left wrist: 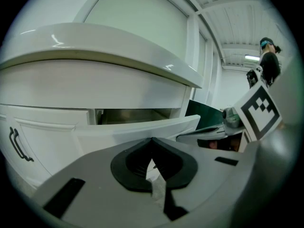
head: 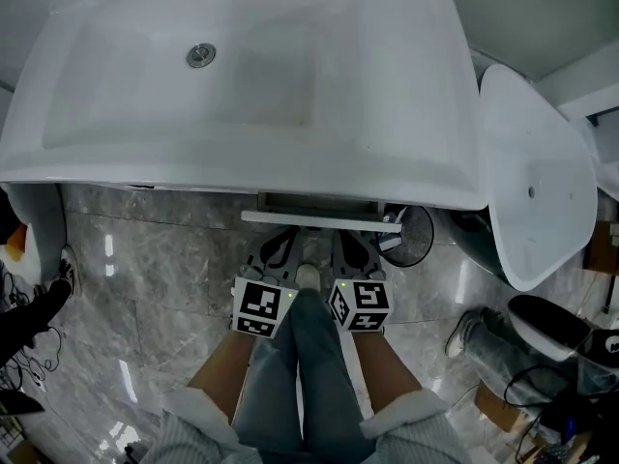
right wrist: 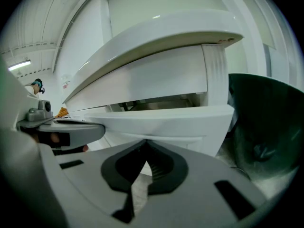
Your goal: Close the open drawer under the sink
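Just one open white drawer (head: 319,217) juts out beneath the single white ceramic sink basin (head: 116,143), which from above hides all but the drawer's front edge. Two grey handheld grippers, the left gripper (head: 282,242) and the right gripper (head: 348,242), sit side by side just before that front. Each has its fingers closed together on nothing. Whether they touch the front cannot be told, and the drawer's inside is too dim to read.

The glossy grey marble floor (head: 155,278) bears a sneaker (head: 66,271) and loose dark cables (head: 27,365) at its left edge, and another shoe (head: 464,329) toward the right.
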Demonstrator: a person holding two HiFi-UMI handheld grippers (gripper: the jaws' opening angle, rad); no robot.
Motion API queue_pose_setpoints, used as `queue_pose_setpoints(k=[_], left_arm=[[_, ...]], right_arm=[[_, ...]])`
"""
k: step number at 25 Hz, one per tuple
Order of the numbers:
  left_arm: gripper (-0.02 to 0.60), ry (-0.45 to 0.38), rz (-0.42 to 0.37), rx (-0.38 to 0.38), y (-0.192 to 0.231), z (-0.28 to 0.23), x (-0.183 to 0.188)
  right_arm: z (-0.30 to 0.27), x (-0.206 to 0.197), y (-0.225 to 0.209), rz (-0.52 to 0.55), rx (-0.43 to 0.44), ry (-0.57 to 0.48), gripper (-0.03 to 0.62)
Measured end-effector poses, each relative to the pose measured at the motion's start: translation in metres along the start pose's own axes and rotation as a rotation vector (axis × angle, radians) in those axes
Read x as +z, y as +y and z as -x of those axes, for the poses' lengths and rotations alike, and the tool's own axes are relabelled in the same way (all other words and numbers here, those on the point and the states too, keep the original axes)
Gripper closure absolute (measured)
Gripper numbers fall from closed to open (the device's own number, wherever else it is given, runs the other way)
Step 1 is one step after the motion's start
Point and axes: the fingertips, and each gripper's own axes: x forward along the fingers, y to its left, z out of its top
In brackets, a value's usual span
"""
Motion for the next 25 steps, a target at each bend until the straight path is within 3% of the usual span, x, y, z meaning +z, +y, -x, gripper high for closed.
queue_pose_setpoints(k=[25], left_arm=[[0.566, -0.031, -0.022, 0.045, 0.030, -0.039, 0.028]], right_arm=[[-0.042, 0.034, -0.015, 0.050, 0.024, -0.022, 0.585]])
